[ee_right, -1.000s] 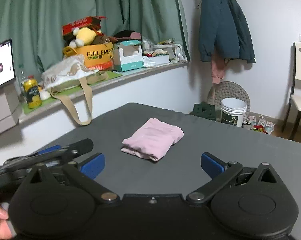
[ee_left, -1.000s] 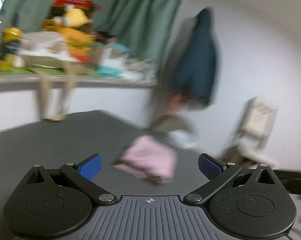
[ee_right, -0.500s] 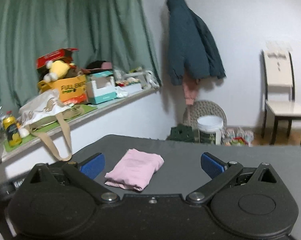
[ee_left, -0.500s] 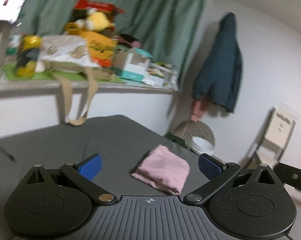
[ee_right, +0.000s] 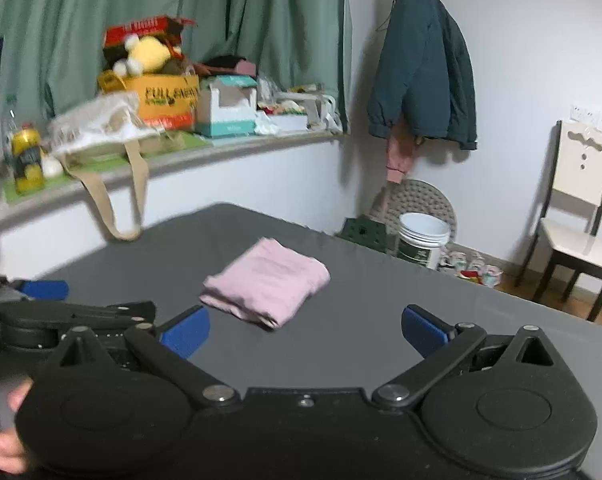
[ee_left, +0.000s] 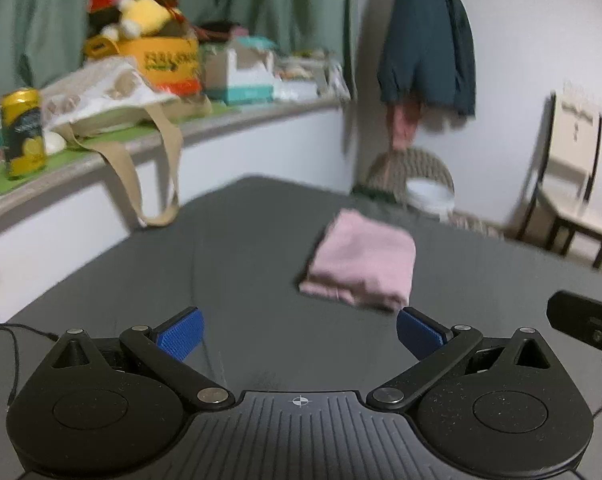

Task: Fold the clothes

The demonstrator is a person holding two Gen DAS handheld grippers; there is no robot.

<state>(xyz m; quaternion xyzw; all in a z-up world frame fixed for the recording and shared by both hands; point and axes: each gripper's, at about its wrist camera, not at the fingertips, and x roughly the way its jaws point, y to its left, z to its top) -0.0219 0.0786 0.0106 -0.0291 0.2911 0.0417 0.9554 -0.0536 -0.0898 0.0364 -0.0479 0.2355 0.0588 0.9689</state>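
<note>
A pink garment (ee_left: 361, 262) (ee_right: 267, 282) lies folded into a small rectangle on the dark grey table (ee_left: 241, 264) (ee_right: 381, 300). My left gripper (ee_left: 299, 334) hovers above the table just short of the garment, open, with nothing between its blue pads (ee_left: 179, 334). My right gripper (ee_right: 305, 330) is also open and empty, a little nearer than the garment. In the right wrist view the left gripper (ee_right: 41, 304) shows at the left edge with a person's hand (ee_right: 5, 440) on it. Part of the right gripper (ee_left: 589, 324) shows at the right edge of the left wrist view.
A shelf (ee_right: 161, 160) behind the table carries a yellow can (ee_right: 27, 160), a tote bag (ee_right: 101, 128) with hanging straps, boxes and a plush toy. A dark jacket (ee_right: 423, 80) hangs on the wall. A white bucket (ee_right: 423, 240) and a chair (ee_right: 577, 216) stand on the floor beyond the table.
Both wrist views have swung around while the grippers stayed open. The folded pink garment has not moved on the table.
</note>
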